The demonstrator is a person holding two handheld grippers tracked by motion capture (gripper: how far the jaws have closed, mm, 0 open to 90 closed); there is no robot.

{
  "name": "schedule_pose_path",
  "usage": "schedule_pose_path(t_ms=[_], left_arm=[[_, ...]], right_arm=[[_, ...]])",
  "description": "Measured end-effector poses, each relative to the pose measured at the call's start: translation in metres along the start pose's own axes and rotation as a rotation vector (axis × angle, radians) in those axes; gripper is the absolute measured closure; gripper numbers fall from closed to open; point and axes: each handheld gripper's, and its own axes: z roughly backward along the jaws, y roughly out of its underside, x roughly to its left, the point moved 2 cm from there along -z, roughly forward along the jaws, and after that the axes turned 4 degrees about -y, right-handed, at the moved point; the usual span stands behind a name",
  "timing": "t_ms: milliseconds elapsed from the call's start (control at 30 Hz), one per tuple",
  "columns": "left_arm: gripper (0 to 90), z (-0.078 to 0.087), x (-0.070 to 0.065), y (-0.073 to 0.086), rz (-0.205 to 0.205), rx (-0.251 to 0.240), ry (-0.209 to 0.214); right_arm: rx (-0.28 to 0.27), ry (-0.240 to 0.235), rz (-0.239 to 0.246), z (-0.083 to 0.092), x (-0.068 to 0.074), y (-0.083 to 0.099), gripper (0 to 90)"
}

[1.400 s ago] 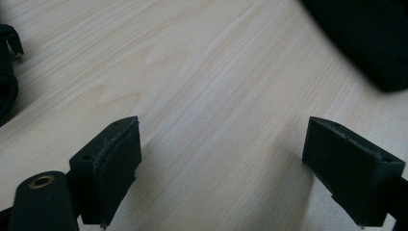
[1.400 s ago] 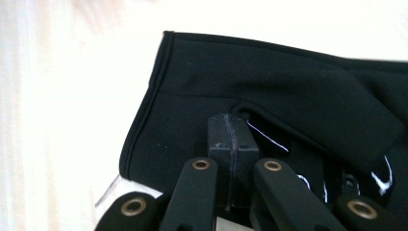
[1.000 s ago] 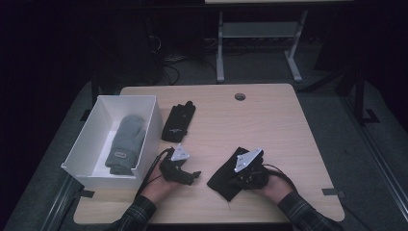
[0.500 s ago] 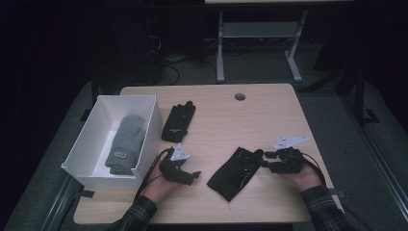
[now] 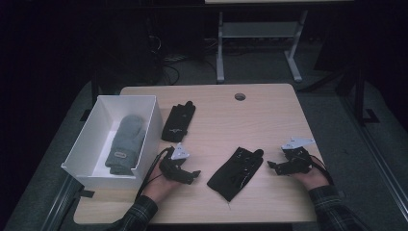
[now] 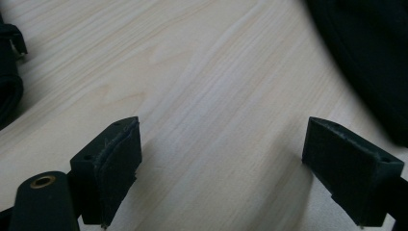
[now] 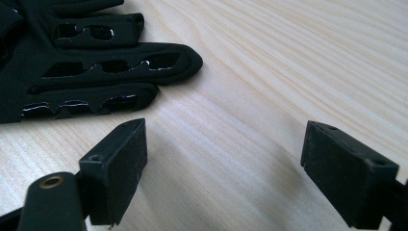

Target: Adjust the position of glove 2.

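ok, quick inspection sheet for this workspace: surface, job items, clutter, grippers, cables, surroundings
Surface: light wooden table, round grommet hole near the far edge.
Job's things: black glove flat between the grippers; second black glove beside the white box; grey mitten inside the box.
Clutter: nothing seen.
Grippers: left gripper open over bare wood; right gripper has just been opening, nothing between its jaws, glove fingers just beyond.
Cables: black cable trailing from the left gripper; more on the floor.
Surroundings: dark room, metal frame behind the table.

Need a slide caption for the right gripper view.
Open right gripper over bare table, black glove lying just ahead.
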Motion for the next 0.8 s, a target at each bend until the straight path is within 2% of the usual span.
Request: schedule_pose_path(t_ms=[33, 133, 167, 200, 300, 400, 467, 667, 800], left_arm=[[13.3, 0.000, 0.000, -0.001, 0.001, 0.015, -0.008], [13.7, 0.002, 0.001, -0.006, 0.029, 0.008, -0.009], [13.7, 0.002, 0.000, -0.009, 0.049, 0.001, -0.009], [13.7, 0.003, 0.001, -0.012, 0.042, 0.013, -0.012], [14.3, 0.003, 0.005, -0.020, 0.078, 0.018, -0.024], [15.9, 0.001, 0.010, -0.026, 0.097, 0.027, -0.048], [16.1, -0.001, 0.014, -0.032, 0.125, 0.018, -0.053], [28.8, -0.007, 0.028, -0.052, 0.163, -0.001, -0.103], [37.8, -0.012, 0.044, -0.066, 0.161, -0.006, -0.157]], right_arm=[[-0.004, 0.002, 0.004, 0.000, -0.001, 0.001, 14.6], [-0.024, -0.035, -0.053, -0.001, -0.006, 0.005, 12.9], [-0.037, -0.037, -0.059, -0.001, -0.007, 0.007, 12.2], [-0.043, -0.040, -0.062, 0.000, -0.008, 0.009, 12.2], [-0.042, -0.040, -0.067, -0.001, -0.009, 0.008, 12.1], [-0.042, -0.039, -0.066, -0.001, -0.009, 0.008, 12.1], [-0.042, -0.039, -0.067, -0.001, -0.009, 0.008, 12.1], [-0.042, -0.040, -0.068, -0.001, -0.009, 0.008, 12.1], [-0.044, -0.041, -0.070, -0.001, -0.009, 0.008, 12.2]])
